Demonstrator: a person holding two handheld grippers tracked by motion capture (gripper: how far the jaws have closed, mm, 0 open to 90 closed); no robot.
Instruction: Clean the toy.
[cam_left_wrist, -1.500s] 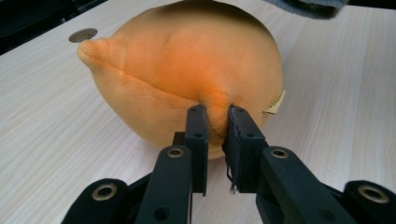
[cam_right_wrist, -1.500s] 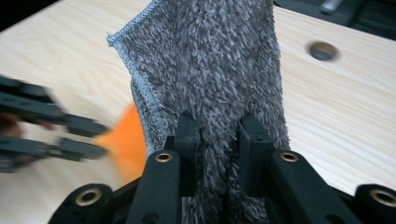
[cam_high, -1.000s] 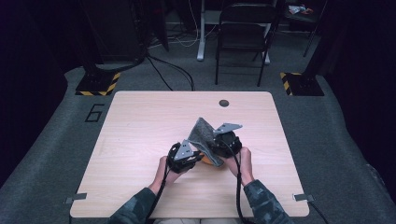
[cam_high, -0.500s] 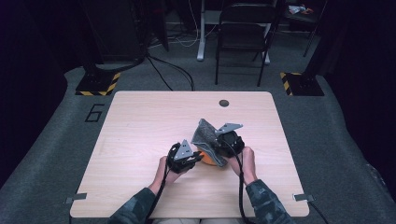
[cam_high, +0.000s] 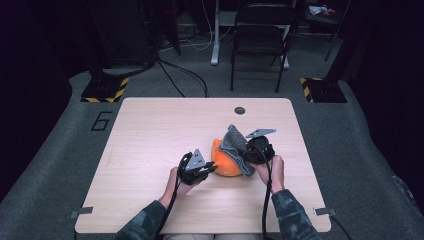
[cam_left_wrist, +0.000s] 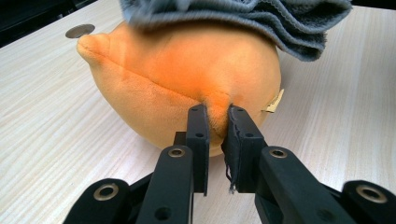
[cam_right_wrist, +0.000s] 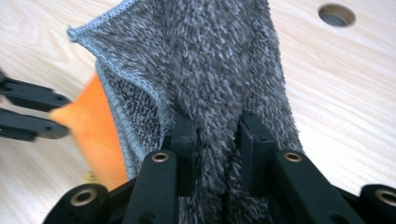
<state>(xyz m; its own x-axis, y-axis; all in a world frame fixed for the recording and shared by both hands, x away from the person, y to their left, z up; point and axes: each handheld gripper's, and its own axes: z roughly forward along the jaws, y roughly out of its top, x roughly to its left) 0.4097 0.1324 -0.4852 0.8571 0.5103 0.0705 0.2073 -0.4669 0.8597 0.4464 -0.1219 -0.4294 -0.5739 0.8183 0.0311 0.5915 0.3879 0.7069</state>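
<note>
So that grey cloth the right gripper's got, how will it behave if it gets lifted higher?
The grey cloth will probably flop: it already drapes in folds over the orange plush toy. Its fluffy pile bunches between the right gripper jaws, so it seems unlikely to slip. It looks light and could drag across the toy.

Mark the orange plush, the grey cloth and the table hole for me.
orange plush (cam_left_wrist: 187, 70), left gripper view, on its rounded body.
grey cloth (cam_right_wrist: 219, 60), right gripper view, on the fuzzy middle above the jaws.
table hole (cam_high: 240, 110), high view, on its dark centre.
</note>
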